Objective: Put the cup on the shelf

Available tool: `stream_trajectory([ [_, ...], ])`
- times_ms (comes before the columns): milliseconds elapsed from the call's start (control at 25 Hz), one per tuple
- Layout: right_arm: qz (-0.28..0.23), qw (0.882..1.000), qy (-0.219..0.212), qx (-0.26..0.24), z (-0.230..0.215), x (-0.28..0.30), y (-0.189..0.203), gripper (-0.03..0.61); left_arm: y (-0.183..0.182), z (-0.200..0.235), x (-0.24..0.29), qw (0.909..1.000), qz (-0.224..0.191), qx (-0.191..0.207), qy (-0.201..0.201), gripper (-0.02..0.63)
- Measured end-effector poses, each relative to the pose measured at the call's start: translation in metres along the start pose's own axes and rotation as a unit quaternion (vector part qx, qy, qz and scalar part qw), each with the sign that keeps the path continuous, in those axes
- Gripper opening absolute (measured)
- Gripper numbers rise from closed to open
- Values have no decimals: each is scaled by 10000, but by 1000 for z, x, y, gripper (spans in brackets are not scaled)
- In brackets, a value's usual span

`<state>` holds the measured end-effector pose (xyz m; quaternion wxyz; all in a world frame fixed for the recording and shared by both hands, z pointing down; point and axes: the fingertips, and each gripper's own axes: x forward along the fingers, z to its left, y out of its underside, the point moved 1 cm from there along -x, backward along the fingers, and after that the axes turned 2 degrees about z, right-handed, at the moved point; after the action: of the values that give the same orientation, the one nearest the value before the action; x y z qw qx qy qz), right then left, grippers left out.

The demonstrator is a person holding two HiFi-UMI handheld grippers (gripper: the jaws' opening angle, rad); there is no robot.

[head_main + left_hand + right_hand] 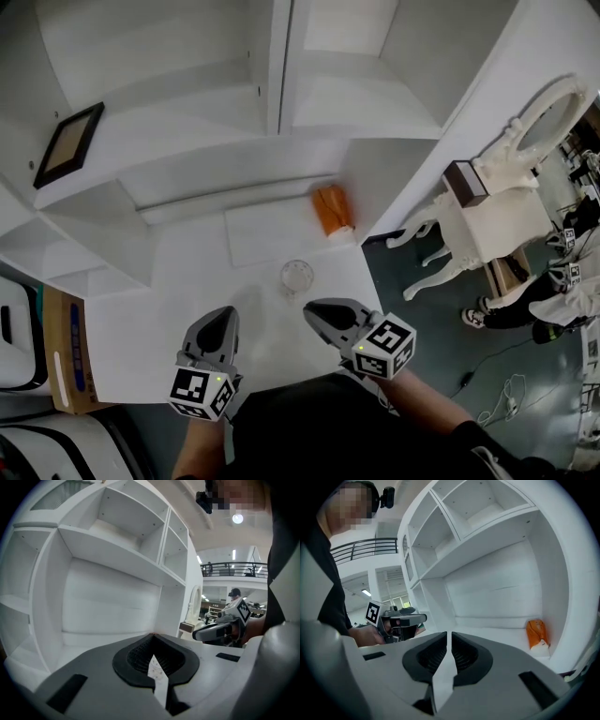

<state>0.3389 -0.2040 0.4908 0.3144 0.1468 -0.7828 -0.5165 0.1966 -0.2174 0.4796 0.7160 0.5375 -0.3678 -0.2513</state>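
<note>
The cup (296, 277) is a small clear glass standing upright on the white desk top (169, 319) of the shelf unit, seen only in the head view. My left gripper (222, 315) hovers near the front edge, to the cup's lower left, its jaws together and empty. The right gripper (318, 308) sits just below and right of the cup, apart from it, also shut with nothing held. In the left gripper view my own jaws (152, 635) meet at the tips, with the right gripper (202, 633) beyond. The right gripper view shows its jaws (449, 634) closed and the left gripper (419, 618) at left.
An orange packet (332, 210) leans in the back right corner of the desk recess. A dark picture frame (68, 143) lies on the upper left shelf. A white ornate chair (487, 202) stands on the floor at right, a cardboard box (64, 352) at left.
</note>
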Motion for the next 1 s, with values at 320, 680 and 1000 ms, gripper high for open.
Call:
stream_trajectory([
  [320, 81, 9993, -276, -244, -38, 27, 39, 17, 28, 7, 44, 9998, -84, 150, 50, 11],
  [680, 230, 9993, -294, 56, -60, 43, 82, 20, 73, 4, 71, 9986, 285, 113, 438, 11],
  [1000, 505, 9976, 82, 474, -78, 59, 131, 121, 112, 9, 89, 9958, 580, -39, 711, 11],
])
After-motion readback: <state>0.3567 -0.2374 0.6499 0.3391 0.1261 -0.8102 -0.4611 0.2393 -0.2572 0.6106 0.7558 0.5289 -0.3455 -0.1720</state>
